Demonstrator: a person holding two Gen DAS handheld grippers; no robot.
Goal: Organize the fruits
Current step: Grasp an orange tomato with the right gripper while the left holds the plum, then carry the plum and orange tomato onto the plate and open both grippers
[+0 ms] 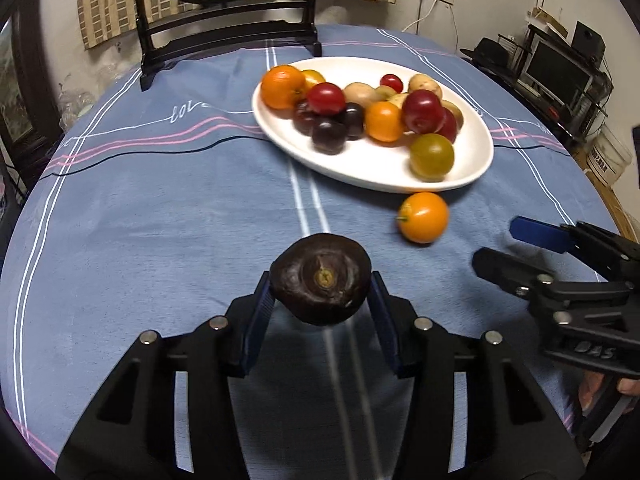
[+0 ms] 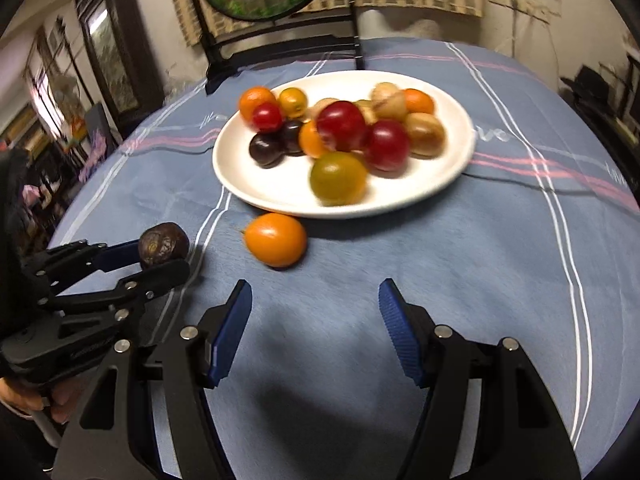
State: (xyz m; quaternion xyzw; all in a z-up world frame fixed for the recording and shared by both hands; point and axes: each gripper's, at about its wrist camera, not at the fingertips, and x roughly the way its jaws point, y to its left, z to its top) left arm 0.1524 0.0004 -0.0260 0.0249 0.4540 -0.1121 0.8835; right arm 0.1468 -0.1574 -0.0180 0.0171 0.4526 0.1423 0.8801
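My left gripper is shut on a dark brown wrinkled fruit, held just above the blue tablecloth; the same fruit shows between that gripper's fingers at the left of the right wrist view. An orange fruit lies loose on the cloth just in front of the white oval plate. The plate holds several red, orange, dark purple, tan and green fruits. My right gripper is open over bare cloth, short of the orange fruit, and appears as the right gripper at the right edge of the left view.
A black wooden stand with a round painted panel rises behind the plate at the table's far side. The round table drops off at its edges, with shelves and a monitor beyond on the right. A hand grips the left tool.
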